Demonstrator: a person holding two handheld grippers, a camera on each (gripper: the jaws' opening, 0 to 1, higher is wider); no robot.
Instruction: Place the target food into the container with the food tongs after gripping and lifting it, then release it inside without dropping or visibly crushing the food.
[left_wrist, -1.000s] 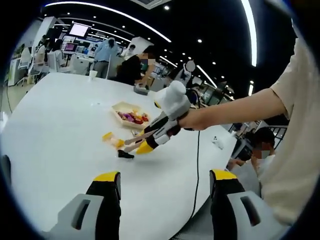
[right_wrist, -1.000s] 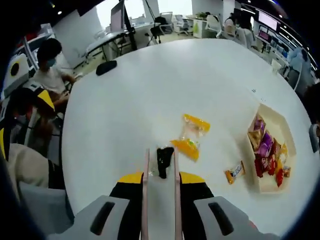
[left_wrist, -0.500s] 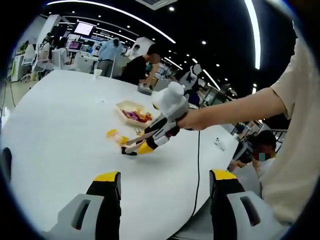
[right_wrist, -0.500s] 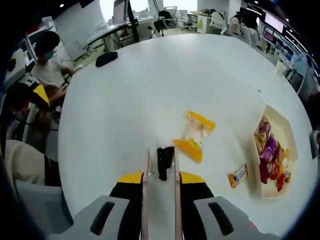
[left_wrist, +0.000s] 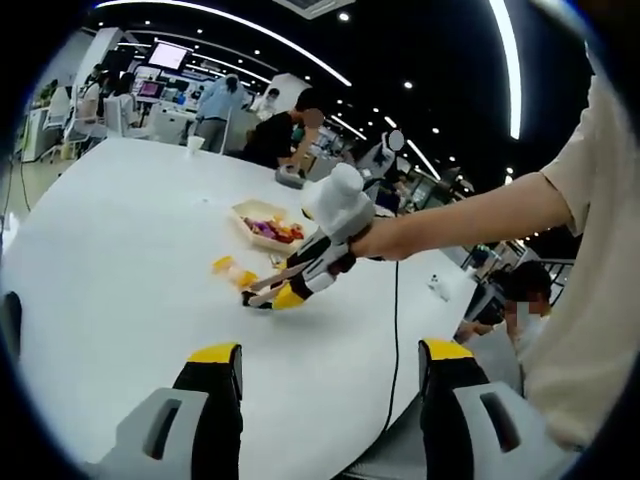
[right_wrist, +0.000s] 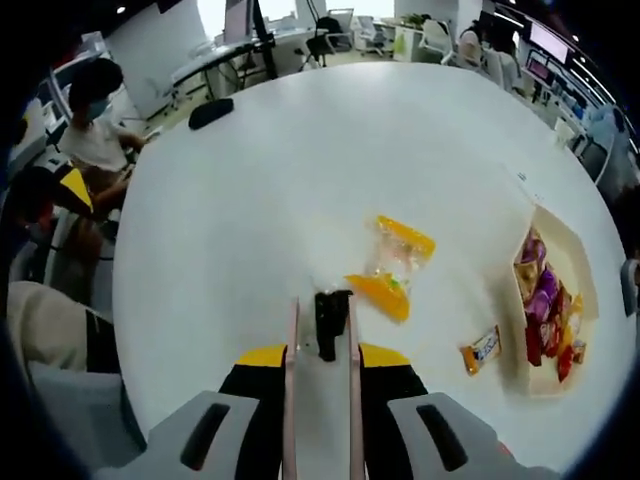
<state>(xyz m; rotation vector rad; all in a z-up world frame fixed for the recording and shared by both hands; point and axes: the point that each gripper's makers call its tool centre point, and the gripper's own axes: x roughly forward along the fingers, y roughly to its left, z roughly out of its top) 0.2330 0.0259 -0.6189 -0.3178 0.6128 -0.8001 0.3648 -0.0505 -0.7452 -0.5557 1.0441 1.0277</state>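
Pink tong arms (right_wrist: 320, 380) run forward between the right gripper's (right_wrist: 320, 352) yellow-tipped jaws, which clamp them nearly parallel — the tips stand only a narrow gap apart, with a small black piece (right_wrist: 327, 322) held between them. Just beyond the tips, on the white table (right_wrist: 300, 160), lies the clear snack packet with orange ends (right_wrist: 392, 268), apart from the tongs. A small orange wrapped snack (right_wrist: 480, 350) lies near the beige container (right_wrist: 580, 275), which holds assorted wrapped snacks. The left gripper (left_wrist: 330, 385) hangs over the table edge, jaws spread wide and empty.
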